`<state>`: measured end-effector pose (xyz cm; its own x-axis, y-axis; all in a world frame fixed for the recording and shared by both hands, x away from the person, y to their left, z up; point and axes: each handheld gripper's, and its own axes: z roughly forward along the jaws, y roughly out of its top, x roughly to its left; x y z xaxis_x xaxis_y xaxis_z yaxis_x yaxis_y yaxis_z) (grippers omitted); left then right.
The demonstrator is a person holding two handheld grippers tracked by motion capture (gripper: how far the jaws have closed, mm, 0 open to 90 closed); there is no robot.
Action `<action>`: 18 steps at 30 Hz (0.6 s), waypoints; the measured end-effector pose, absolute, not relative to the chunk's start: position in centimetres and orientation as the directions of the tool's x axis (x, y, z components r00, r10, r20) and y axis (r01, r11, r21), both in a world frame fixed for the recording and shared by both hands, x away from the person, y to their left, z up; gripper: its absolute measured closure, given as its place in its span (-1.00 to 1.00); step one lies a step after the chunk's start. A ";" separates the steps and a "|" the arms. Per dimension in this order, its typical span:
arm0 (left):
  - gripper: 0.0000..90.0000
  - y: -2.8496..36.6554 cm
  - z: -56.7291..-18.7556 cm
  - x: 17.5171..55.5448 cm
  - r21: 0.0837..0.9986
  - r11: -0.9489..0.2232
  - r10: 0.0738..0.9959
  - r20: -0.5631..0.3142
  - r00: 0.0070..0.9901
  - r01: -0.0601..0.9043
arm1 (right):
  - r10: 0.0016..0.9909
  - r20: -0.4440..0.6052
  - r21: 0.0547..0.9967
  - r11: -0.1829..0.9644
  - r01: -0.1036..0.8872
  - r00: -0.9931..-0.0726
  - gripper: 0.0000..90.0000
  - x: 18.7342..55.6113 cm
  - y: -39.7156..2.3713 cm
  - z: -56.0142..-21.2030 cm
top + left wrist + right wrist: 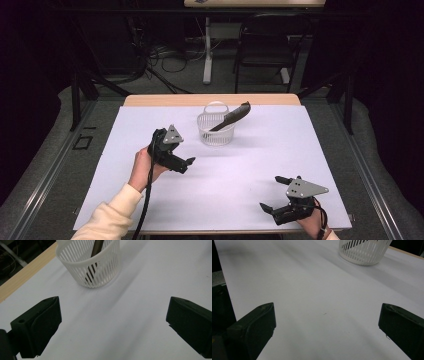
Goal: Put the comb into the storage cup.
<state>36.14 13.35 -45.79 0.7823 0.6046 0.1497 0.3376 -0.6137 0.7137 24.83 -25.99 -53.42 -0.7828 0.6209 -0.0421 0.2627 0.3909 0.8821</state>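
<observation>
At the left of the table, the left gripper (186, 163) hovers over the white sheet (235, 175) with its jaws spread wide and nothing between them, pointing toward the centre; just beyond it, at the far middle, the white slatted basket (216, 131) stands upright, and a dark knife-like utensil (231, 117) leans in it with its upper end tilted up to the right over the rim; at the near right corner, well apart from the basket, the right gripper (273, 193) sits low, jaws likewise wide and empty.
</observation>
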 end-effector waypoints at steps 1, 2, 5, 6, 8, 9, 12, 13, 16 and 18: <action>-1.00 13.5 -45.8 35.9 0.714 -0.612 0.605 0.148 0.782 0.339 | 0.621 -0.042 0.882 0.391 0.263 -0.783 -0.99 24.8 -26.0 -53.4; -0.99 13.6 -45.9 35.7 0.714 -0.611 0.607 0.144 0.782 0.343 | 0.621 -0.043 0.882 0.392 0.262 -0.783 -0.99 24.8 -26.0 -53.4; -1.00 13.8 -46.1 35.1 0.714 -0.609 0.608 0.140 0.782 0.345 | 0.622 -0.042 0.882 0.391 0.264 -0.782 -0.99 24.8 -26.0 -53.4; -1.00 13.9 -46.1 34.9 0.717 -0.605 0.610 0.138 0.780 0.347 | 0.622 -0.044 0.882 0.392 0.263 -0.782 -0.99 24.8 -26.0 -53.4; -1.00 14.1 -46.2 34.6 0.719 -0.602 0.613 0.136 0.778 0.349 | 0.622 -0.044 0.881 0.393 0.263 -0.782 -0.99 24.8 -26.0 -53.4; -1.00 14.2 -46.3 34.4 0.719 -0.599 0.616 0.132 0.777 0.353 | 0.622 -0.044 0.881 0.392 0.263 -0.781 -0.99 24.8 -26.0 -53.4; -1.00 14.5 -46.5 33.8 0.717 -0.599 0.618 0.131 0.775 0.356 | 0.624 -0.043 0.881 0.392 0.265 -0.780 -0.99 24.8 -26.0 -53.4; -1.00 14.6 -46.6 33.7 0.715 -0.602 0.615 0.131 0.777 0.355 | 0.624 -0.044 0.880 0.393 0.265 -0.780 -0.99 24.8 -26.0 -53.4; -1.00 14.9 -46.9 33.1 0.716 -0.597 0.621 0.127 0.774 0.362 | 0.625 -0.043 0.880 0.392 0.266 -0.779 -0.99 24.8 -26.0 -53.4; -1.00 15.2 -47.1 32.7 0.717 -0.594 0.626 0.126 0.770 0.365 | 0.625 -0.045 0.880 0.394 0.265 -0.779 -0.99 24.8 -26.0 -53.4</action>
